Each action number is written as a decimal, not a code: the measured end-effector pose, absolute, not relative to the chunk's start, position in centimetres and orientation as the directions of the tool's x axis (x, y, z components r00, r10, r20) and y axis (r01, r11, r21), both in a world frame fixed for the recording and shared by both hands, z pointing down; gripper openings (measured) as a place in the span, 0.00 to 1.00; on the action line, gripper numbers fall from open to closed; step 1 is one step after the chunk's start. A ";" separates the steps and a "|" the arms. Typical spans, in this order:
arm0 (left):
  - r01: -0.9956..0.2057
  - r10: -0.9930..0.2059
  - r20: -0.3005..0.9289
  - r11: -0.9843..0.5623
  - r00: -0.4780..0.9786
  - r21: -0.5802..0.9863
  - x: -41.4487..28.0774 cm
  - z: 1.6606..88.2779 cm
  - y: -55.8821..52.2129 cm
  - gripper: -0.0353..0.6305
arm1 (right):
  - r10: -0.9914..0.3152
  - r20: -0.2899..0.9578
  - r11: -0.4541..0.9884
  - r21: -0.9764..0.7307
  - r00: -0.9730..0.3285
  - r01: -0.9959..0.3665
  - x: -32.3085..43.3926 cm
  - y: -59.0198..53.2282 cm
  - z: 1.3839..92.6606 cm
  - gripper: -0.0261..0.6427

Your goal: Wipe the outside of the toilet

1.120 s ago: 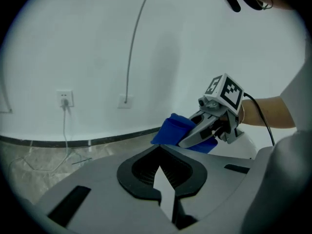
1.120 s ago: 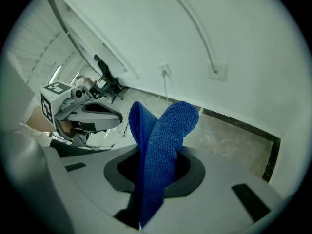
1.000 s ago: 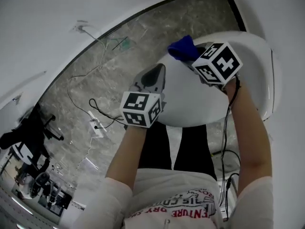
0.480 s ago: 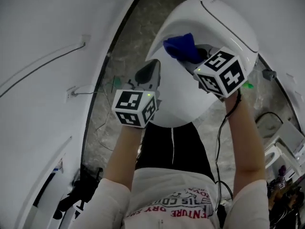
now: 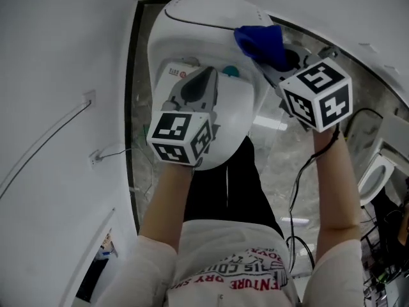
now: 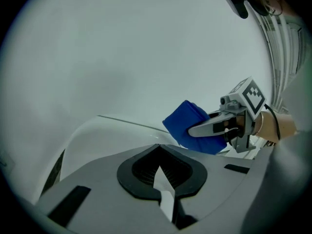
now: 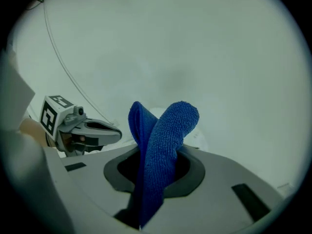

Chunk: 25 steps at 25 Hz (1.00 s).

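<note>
The white toilet [image 5: 192, 18] fills the top middle of the head view, its lid down. My right gripper [image 5: 271, 59] is shut on a folded blue cloth [image 5: 261, 42] held against the toilet's upper right edge. In the right gripper view the cloth [image 7: 161, 150] sticks up out of the jaws. The left gripper view shows the cloth [image 6: 190, 126] against the white rim [image 6: 107, 135]. My left gripper [image 5: 206, 75] hovers over the lid, jaws together with nothing in them.
A white wall with a thin cable [image 5: 38, 152] runs down the left. A dark strip [image 5: 131, 107] borders the marble floor. Another white toilet [image 5: 377, 171] shows at the right edge, with cables [image 5: 300, 235] on the floor near the person's legs.
The head view has swung, so the toilet now sits at the top middle. My right gripper has carried the cloth to the toilet's right edge. The left gripper stays over the lid.
</note>
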<state>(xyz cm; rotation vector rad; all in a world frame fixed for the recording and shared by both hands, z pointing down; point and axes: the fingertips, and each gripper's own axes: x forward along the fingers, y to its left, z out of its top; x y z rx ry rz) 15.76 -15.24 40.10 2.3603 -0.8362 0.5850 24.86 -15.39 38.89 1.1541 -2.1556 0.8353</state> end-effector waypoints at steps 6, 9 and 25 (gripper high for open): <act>-0.648 -0.385 0.599 -0.695 0.702 0.312 20.9 41.7 -14.4 0.06 | -0.573 0.751 0.283 -0.195 -0.329 -0.939 34.7 -14.0 43.6 0.15; -0.638 -0.353 0.629 -0.707 0.692 0.305 22.0 44.6 -13.1 0.06 | -0.571 0.759 0.243 -0.208 -0.313 -0.948 36.4 -13.0 47.9 0.15; -0.484 -0.124 0.688 -0.798 0.715 0.360 22.9 54.6 -5.6 0.06 | -0.587 0.761 0.122 -0.254 -0.276 -0.959 34.0 -6.7 59.5 0.15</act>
